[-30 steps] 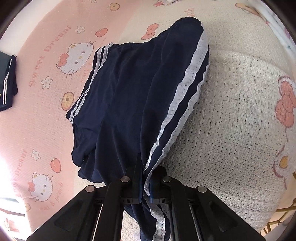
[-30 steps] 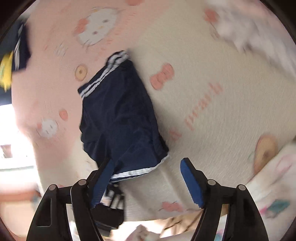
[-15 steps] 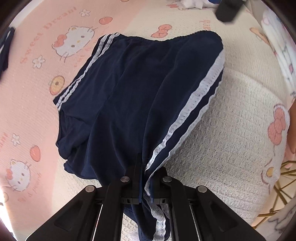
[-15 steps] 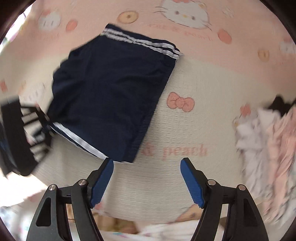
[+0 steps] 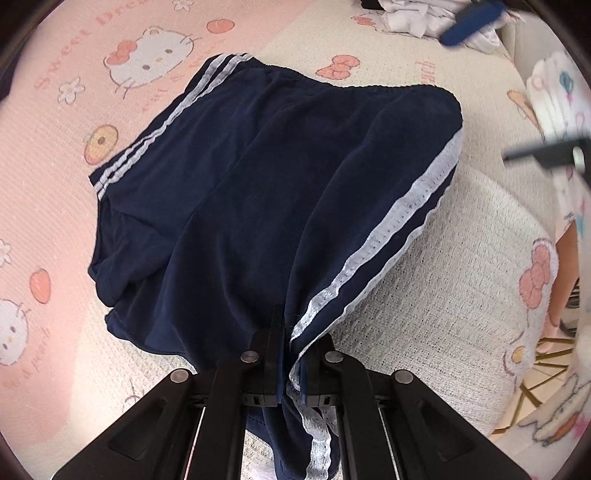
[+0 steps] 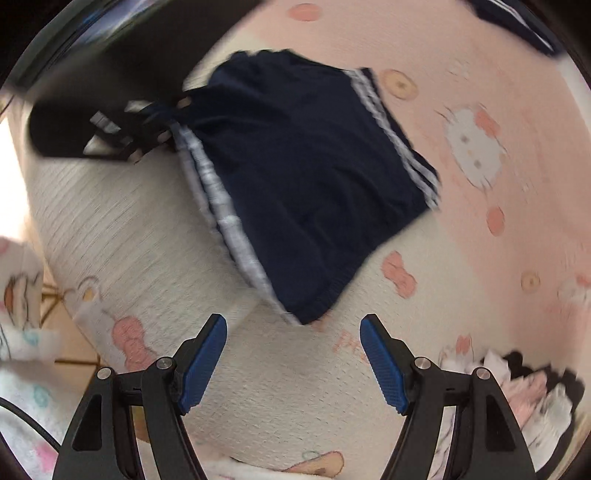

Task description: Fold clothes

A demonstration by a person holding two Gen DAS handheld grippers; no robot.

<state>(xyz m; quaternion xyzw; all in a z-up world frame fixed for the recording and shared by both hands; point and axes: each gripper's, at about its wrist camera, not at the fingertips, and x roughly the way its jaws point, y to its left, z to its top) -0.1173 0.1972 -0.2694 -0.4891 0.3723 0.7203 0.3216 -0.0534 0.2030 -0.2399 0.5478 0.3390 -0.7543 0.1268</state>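
Note:
Navy shorts (image 5: 273, 192) with white side stripes lie spread on the pink and cream Hello Kitty blanket (image 5: 461, 266). My left gripper (image 5: 291, 354) is shut on the shorts' near leg hem by the white stripe, and the cloth hangs down between its fingers. In the right wrist view the shorts (image 6: 314, 177) lie ahead, with the left gripper (image 6: 107, 133) blurred at their far left corner. My right gripper (image 6: 293, 354) is open and empty, just short of the shorts' waistband corner.
A pile of white and pink clothes (image 6: 517, 384) lies at the right in the right wrist view and shows at the top of the left wrist view (image 5: 417, 18). Another dark garment (image 6: 517, 26) lies at the far blanket edge. The bed edge and floor (image 5: 546, 362) are at the right.
The right gripper has swung round over the blanket and now faces the shorts from the waistband side. The left gripper keeps its grip; the shorts lie more spread out.

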